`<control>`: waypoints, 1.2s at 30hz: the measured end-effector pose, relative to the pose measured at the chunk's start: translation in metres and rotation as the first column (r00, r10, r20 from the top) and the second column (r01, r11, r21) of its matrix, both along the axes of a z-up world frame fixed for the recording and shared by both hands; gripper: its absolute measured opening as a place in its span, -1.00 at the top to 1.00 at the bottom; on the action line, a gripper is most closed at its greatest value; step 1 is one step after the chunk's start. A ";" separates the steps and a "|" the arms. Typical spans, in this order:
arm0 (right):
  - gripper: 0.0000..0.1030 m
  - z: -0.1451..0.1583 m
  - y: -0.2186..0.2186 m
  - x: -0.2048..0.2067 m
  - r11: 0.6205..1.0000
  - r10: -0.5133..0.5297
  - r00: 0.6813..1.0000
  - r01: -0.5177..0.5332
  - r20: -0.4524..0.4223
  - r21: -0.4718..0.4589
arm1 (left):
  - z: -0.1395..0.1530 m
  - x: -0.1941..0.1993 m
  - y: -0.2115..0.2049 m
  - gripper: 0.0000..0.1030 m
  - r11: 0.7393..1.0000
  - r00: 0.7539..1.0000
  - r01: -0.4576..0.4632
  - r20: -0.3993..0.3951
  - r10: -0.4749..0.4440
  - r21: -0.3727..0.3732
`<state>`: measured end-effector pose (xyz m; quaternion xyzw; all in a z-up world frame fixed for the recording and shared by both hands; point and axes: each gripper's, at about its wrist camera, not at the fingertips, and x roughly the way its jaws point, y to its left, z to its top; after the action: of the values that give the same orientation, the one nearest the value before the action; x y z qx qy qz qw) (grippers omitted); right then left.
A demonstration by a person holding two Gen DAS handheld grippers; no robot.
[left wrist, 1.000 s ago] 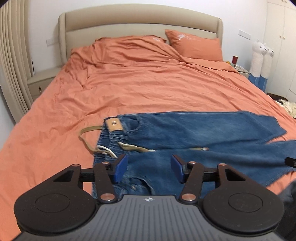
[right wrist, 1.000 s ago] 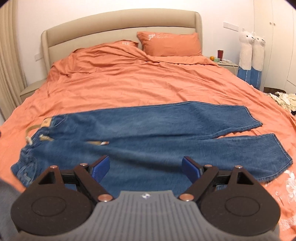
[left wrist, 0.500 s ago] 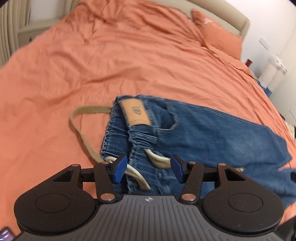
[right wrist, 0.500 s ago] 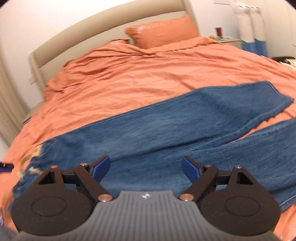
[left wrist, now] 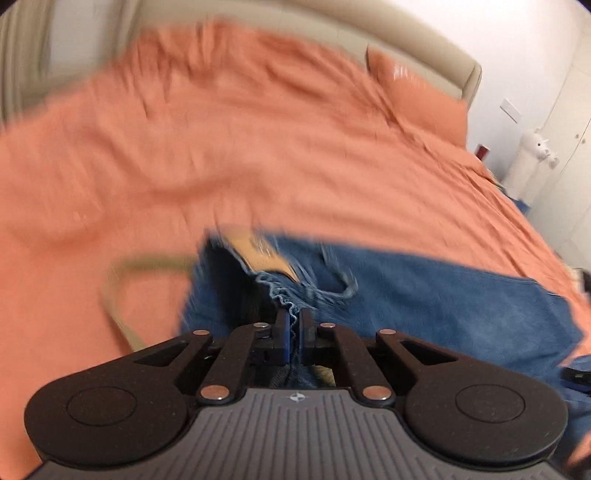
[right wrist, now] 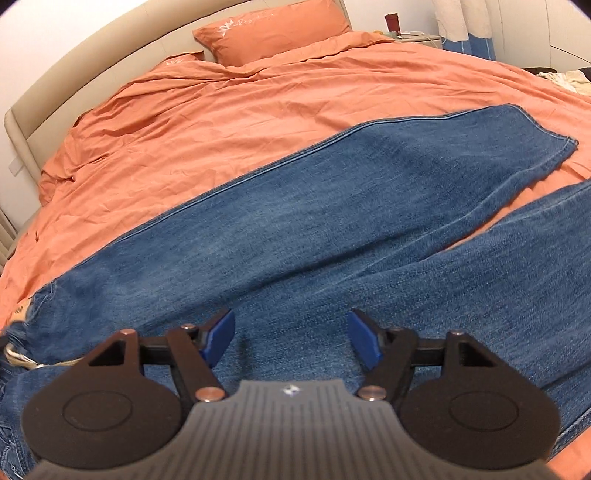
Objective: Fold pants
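Blue jeans [right wrist: 332,221] lie spread on an orange bed, waist to the left, two legs running right. In the left wrist view, which is blurred, my left gripper [left wrist: 294,334] is shut on the jeans' waistband [left wrist: 284,295] and lifts it a little; a tan leather patch [left wrist: 258,251] and a tan belt [left wrist: 118,295] show beside it. My right gripper [right wrist: 291,336] is open and empty, low over the near leg [right wrist: 480,280] around its upper part. The far leg's hem [right wrist: 546,147] lies at the upper right.
The orange duvet [right wrist: 258,103] covers the whole bed, with pillows [right wrist: 273,29] and a beige headboard [right wrist: 74,85] at the far end. A nightstand [right wrist: 417,37] with small items stands at the far right. Clothes [right wrist: 565,77] lie on the floor right.
My left gripper has closed on the waistband and begun lifting it. My right gripper has dropped lower and closer over the near leg, still open.
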<state>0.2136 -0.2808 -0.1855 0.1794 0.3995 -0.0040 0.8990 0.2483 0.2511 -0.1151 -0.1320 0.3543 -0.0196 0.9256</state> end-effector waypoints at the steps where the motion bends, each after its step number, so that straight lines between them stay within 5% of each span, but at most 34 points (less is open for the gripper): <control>1: -0.28 0.000 -0.001 -0.002 1.000 -0.006 1.000 0.006 0.004 0.004 | 0.009 -0.003 -0.002 0.94 0.999 1.000 -0.017 0.025 0.017 0.029; 4: -0.28 -0.001 -0.003 -0.002 1.000 -0.015 1.000 0.015 0.007 0.006 | 0.009 0.010 0.001 0.94 0.992 0.997 -0.062 -0.034 0.066 0.108; 8: -0.28 -0.003 -0.006 -0.004 1.000 -0.021 1.000 0.021 0.000 0.016 | -0.032 0.032 -0.012 0.94 0.966 0.978 -0.016 -0.198 0.069 0.256; 12: -0.28 -0.003 -0.008 -0.004 0.999 -0.032 0.999 0.032 -0.007 0.012 | -0.049 0.039 -0.022 0.89 0.949 0.959 0.006 -0.270 0.084 0.315; 16: -0.29 0.002 -0.003 -0.003 1.000 -0.008 0.998 0.007 -0.064 -0.021 | -0.013 0.035 -0.023 0.68 0.937 0.941 0.112 -0.339 0.006 0.330; 18: -0.30 0.011 -0.002 -0.003 0.999 0.032 0.995 -0.034 -0.096 -0.017 | 0.023 0.018 -0.023 0.64 0.924 0.952 0.180 -0.296 -0.078 0.336; 21: -0.33 0.034 -0.005 -0.005 0.990 0.138 0.982 -0.136 -0.126 0.020 | 0.063 -0.006 -0.025 0.56 0.882 0.931 0.317 -0.290 -0.220 0.349; 24: -0.40 0.068 -0.009 -0.009 0.969 0.212 0.970 -0.224 -0.122 -0.103 | 0.078 -0.032 -0.040 0.50 0.775 0.868 0.475 -0.369 -0.333 0.416; 27: -0.40 0.096 -0.025 -0.022 0.940 0.232 0.969 -0.245 -0.083 -0.236 | 0.068 -0.055 -0.063 0.48 0.670 0.773 0.616 -0.479 -0.415 0.414; 32: -0.40 0.121 -0.071 -0.058 0.920 0.199 0.980 -0.178 0.027 -0.350 | 0.040 -0.084 -0.115 0.25 0.547 0.632 0.766 -0.548 -0.548 0.337; 36: -0.51 0.119 -0.123 -0.084 0.935 0.135 0.990 -0.117 0.028 -0.335 | 0.014 -0.091 -0.152 0.14 0.466 0.539 0.836 -0.599 -0.593 0.291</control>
<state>0.1296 -0.4036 -0.0667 -0.0009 0.3807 -0.0093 0.9247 0.1570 0.0990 -0.1014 0.3033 0.5530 -0.2856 0.7215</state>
